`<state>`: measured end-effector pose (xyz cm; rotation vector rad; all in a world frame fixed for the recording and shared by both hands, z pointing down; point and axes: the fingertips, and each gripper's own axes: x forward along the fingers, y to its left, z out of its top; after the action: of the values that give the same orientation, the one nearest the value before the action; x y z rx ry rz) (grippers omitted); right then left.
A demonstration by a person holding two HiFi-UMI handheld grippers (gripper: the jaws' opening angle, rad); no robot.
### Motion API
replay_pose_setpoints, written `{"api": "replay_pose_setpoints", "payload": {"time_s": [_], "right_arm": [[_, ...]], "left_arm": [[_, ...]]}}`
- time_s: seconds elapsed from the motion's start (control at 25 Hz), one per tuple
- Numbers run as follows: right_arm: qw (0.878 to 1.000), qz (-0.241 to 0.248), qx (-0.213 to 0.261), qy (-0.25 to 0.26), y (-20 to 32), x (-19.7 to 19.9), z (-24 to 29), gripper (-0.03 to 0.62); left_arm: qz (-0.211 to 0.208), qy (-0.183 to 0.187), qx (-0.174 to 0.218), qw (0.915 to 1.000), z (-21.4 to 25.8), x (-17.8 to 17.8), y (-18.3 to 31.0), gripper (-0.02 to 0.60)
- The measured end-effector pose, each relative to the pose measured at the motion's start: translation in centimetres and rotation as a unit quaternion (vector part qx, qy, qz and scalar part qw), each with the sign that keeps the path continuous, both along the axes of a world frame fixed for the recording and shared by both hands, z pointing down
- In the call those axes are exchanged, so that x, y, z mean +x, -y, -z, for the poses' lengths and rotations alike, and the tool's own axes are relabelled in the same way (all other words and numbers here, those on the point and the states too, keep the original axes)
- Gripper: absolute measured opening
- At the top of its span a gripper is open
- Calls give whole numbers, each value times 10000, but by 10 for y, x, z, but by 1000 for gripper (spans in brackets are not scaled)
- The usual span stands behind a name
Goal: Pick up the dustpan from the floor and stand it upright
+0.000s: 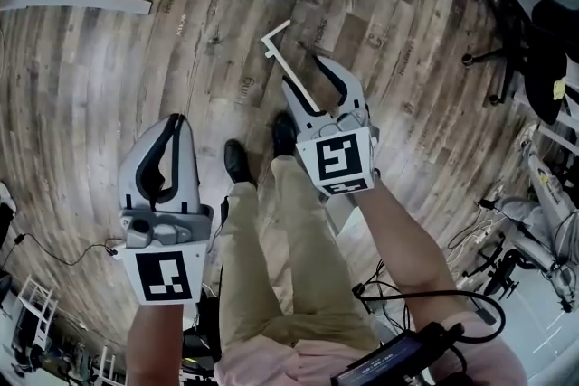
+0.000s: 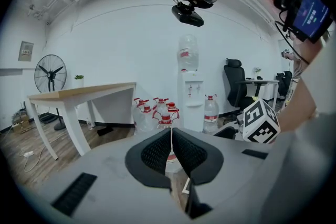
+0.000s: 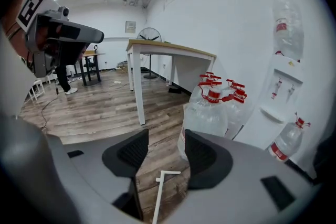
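Hiding most of dustpan [image 1: 281,60]: right gripper [image 1: 303,73]

I read the floor [image 1: 109,95] as wood-grain planks with a low sheen. Shells of the left claw [image 1: 175,124] and right claw [image 1: 305,74]: smooth matt grey plastic; their pads [image 2: 157,150]: black, finely ribbed, rubbery. The dustpan handle [image 3: 158,193]: smooth white plastic. The water bottles [image 3: 210,113]: clear glossy plastic. The tabletop [image 3: 168,49]: pale wood. The person's trousers [image 1: 298,258]: khaki cloth.
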<state>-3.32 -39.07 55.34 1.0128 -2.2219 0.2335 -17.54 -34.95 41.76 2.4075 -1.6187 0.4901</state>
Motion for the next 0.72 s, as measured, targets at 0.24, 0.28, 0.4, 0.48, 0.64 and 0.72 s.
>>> {"api": "replay_pose_setpoints", "payload": {"time_s": [0.24, 0.28, 0.4, 0.48, 0.64, 0.72], "right_arm": [[9999, 28, -128, -90, 9, 3, -55, 216], [9998, 71, -157, -116, 9, 2, -63, 216], [9994, 170, -236, -207, 8, 2, -87, 215], [9990, 197, -303, -250, 10, 3, -103, 213], [9979, 343, -429, -331, 8, 0, -134, 212], [9974, 386, -484, -372, 5, 0, -149, 210]], "left_arm": [[30, -154, -85, 9998, -52, 4, 10, 18], [68, -172, -116, 9998, -59, 3, 10, 18], [151, -143, -125, 9997, -75, 1, 13, 18], [175, -152, -108, 9997, -85, 0, 17, 18], [155, -137, -108, 9997, -105, 0, 19, 18], [160, -133, -107, 9997, -115, -2, 19, 18]]}}
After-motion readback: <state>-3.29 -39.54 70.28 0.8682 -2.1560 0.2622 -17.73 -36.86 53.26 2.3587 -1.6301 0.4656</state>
